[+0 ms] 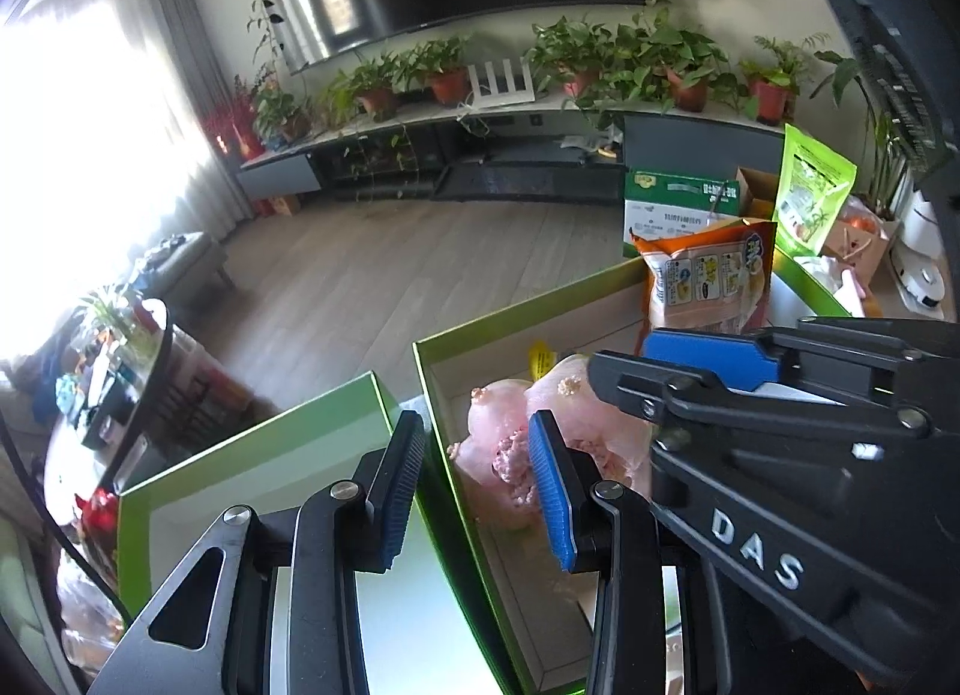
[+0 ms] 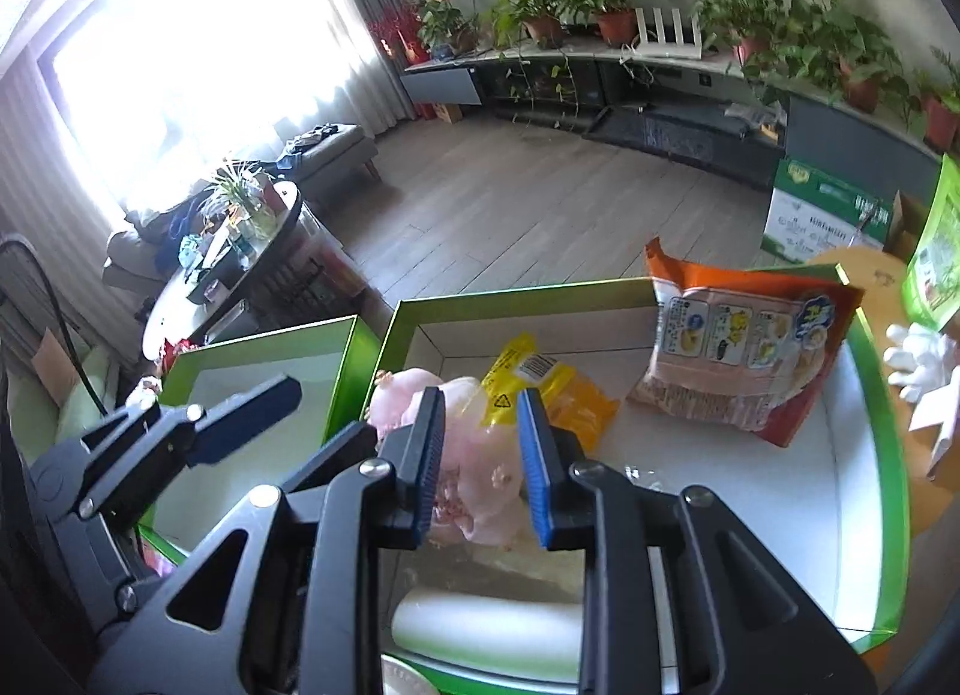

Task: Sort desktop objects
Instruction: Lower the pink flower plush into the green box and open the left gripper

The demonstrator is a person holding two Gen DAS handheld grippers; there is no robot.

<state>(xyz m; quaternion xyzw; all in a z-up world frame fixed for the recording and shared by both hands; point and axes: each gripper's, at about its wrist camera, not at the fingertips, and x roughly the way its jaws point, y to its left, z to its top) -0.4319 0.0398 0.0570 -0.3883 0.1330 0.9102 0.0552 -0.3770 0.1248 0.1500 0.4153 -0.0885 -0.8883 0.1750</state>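
While the right tool (image 2: 482, 467) is hovering low over the bigger green box (image 2: 510, 299), it's pointing straight at the pink squishy bundle (image 2: 414, 395) lying in the near left corner of that box. Fingers are sitting pretty close together w/ the pink stuff showing between them, but tbh I can't tell if the pads are actually biting or just framing it.

Left tool (image 1: 474, 491) is sitting w/ its fingers apart, nothing in them, straddling the box's side wall right next to the smaller green box (image 2: 264, 344), which is looking empty from here.

Stuff I'm worrying about, imo:
- The bundle is looking soft and slippery, so a shallow pinch is prob going to slide off or grab only a flap.
- The yellow packet (image 2: 540, 389) is touching or tucked under the pink thing, so it could be getting dragged along on a lift.
- The two tools are crowding each other, so they're risking a bump.
- The left one is sitting so near the wall that it could be shoving the box across the surface.
- The orange snack bag (image 2: 738, 359) is leaning at the far side; a jolt might tip it.
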